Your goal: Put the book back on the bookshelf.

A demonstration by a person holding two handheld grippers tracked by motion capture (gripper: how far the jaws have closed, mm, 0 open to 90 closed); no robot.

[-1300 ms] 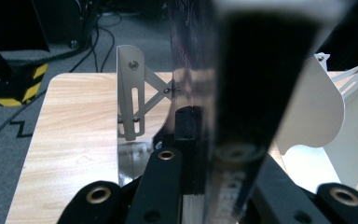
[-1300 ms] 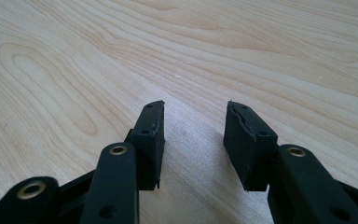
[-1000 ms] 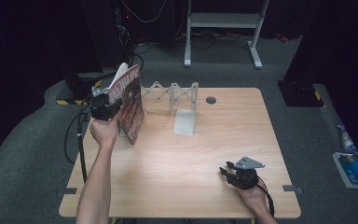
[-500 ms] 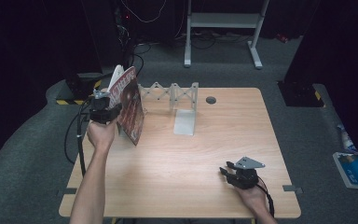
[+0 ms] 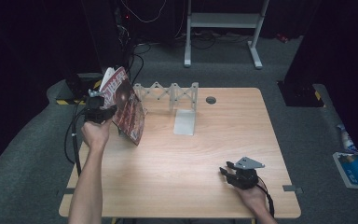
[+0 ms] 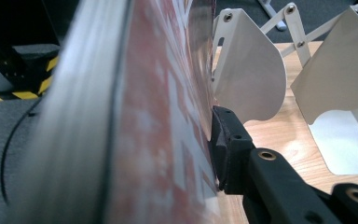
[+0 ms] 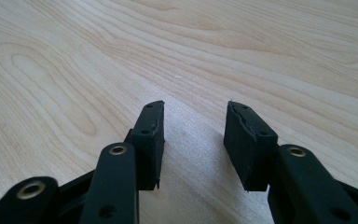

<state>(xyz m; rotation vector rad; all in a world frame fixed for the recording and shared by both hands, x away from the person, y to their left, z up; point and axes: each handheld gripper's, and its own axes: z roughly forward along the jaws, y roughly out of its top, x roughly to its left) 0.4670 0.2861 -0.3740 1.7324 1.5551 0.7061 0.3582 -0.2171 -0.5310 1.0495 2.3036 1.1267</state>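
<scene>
Wooden table (image 5: 177, 154), seen from above, bearing at its far edge a white folding rack (image 5: 168, 93) of hinged dividers with a flat base plate lying toward the person. A red-covered magazine (image 5: 127, 105) is held upright and tilted over the table's far left corner, just beside the rack's left end; whether its lower edge touches the tabletop cannot be told. The left gripper (image 5: 99, 112) is clamped on the magazine near its left edge: in the left gripper view one black jaw presses flat against the glossy cover (image 6: 168, 121), with the rounded white dividers (image 6: 247, 79) close behind it, while the opposite jaw is hidden by the page block. The right gripper (image 5: 240, 175) rests on the table near its front right edge, well apart from the magazine, its jaws parted and empty over bare wood in the right gripper view (image 7: 193, 144). Handling, as a judgement: the magazine appears light but limp and glossy, so it may sag or slide when pinched at a single point; a hold near the spine, where the pages are bound and stiffest, would likely control it best. Compared with the view one second ago, the magazine and left hand have shifted slightly away from the person; the right gripper has not moved.
</scene>
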